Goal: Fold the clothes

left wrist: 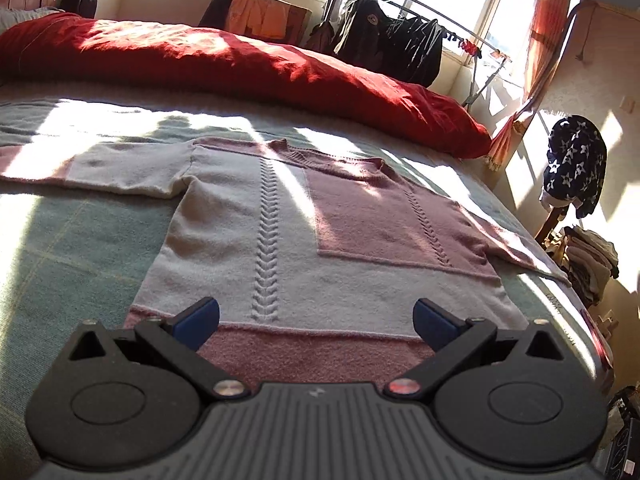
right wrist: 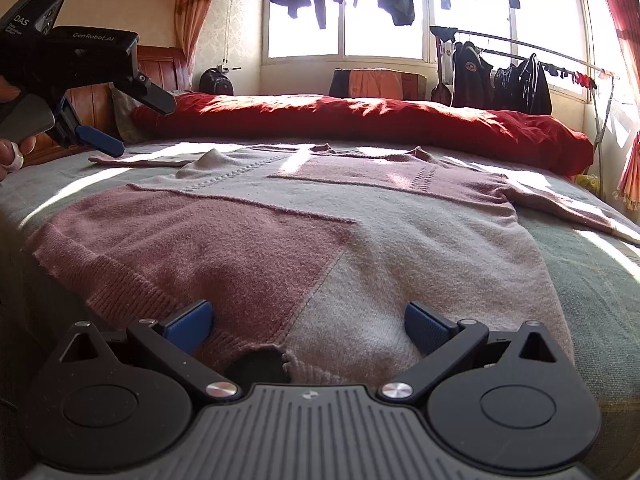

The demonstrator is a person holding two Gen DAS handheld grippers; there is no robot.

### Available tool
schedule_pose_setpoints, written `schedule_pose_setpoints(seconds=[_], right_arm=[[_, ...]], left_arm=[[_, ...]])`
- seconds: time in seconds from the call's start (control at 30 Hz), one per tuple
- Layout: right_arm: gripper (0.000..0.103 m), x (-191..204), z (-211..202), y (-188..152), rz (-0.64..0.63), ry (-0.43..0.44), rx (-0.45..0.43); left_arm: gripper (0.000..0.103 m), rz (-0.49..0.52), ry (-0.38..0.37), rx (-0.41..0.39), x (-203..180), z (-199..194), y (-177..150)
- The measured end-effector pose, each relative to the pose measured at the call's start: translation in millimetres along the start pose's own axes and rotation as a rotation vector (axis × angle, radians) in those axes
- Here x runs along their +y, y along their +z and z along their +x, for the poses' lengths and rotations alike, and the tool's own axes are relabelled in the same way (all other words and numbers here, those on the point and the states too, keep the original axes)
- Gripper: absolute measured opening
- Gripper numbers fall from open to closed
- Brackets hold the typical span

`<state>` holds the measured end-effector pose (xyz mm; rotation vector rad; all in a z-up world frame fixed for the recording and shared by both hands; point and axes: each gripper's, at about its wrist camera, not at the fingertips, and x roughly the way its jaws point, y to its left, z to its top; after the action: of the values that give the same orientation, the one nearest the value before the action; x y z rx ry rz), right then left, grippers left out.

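Observation:
A knitted sweater [left wrist: 248,232] in pink and cream blocks lies spread flat on the bed, sleeves out to both sides. In the left wrist view my left gripper [left wrist: 316,320] is open, hovering above the pink hem band with nothing between its blue pads. The right wrist view shows the same sweater [right wrist: 288,240] from its hem, and my right gripper [right wrist: 308,322] is open just over the hem edge, holding nothing. The left gripper [right wrist: 136,120] also appears at upper left there, open, held by a hand above the left sleeve [right wrist: 140,161].
A green bedspread [left wrist: 72,248] covers the bed, with a red duvet [left wrist: 240,64] bunched along the far side. A clothes rack [right wrist: 516,76] with dark garments stands by the windows. A chair with clothes [left wrist: 576,168] is at the right of the bed.

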<state>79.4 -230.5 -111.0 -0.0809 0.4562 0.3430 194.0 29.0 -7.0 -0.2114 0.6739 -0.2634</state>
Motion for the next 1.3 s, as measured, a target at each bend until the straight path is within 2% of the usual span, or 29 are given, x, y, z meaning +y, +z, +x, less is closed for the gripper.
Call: schedule_pose_setpoints(seconds=[0.13,0.27,0.37,0.4,0.5,0.57,0.63,0.73,0.83,0.9,1.0,1.2,1.3], right_arm=[[0.103,-0.1,-4.8,16.9,0.008,-0.007,0.021],[0.103,-0.7,4.6,48.6,-0.013,-0.024,0.023],[0.103,-0.2,31.0,68.2,-0.012,-0.038,0.094],[0.103,-0.3,40.1,71.7,0.001,-0.037,0.125],[0.103,-1.7,60.1,70.0,0.058,-0.033,0.230],[0.103,-2.4,64.8,63.4,0.087,-0.043,0.251],[0.103,-2.0,61.4,58.4,0.102,-0.063,0.251],[0.103,3.0,55.5,54.8,0.079,-0.089,0.281],[0.103,3.8,51.9,60.7,0.081,-0.094,0.340],[0.103,1.2,50.2,68.7,0.098,-0.094,0.383],[0.103,-6.7,44.5,88.9,0.111,-0.109,0.369],[0.103,-22.2,35.9,131.6,0.131,-0.134,0.337],[0.103,-26.2,59.5,174.1,0.093,-0.085,0.295]], left_arm=[[0.102,0.089,-0.009,-0.036,-19.4,24.5,7.8],[0.102,0.071,-0.054,-0.048,-19.6,48.4,15.0],[0.102,0.022,-0.044,-0.028,-9.3,67.0,17.1],[0.102,0.020,-0.032,0.003,-6.1,74.1,16.1],[0.102,0.003,-0.001,0.082,3.4,91.6,8.8],[0.102,-0.006,-0.016,0.090,10.5,97.0,-1.6],[0.102,0.030,-0.031,0.054,9.3,92.7,-10.4],[0.102,0.069,-0.069,0.065,4.2,85.0,-11.3],[0.102,0.053,-0.202,0.069,6.2,74.3,-3.8],[0.102,0.054,-0.238,0.061,7.4,67.5,3.7],[0.102,0.092,-0.231,0.027,7.9,57.6,15.2],[0.102,-0.007,-0.290,0.012,42.1,43.8,33.9],[0.102,-0.056,-0.333,-0.013,67.3,34.4,42.3]])
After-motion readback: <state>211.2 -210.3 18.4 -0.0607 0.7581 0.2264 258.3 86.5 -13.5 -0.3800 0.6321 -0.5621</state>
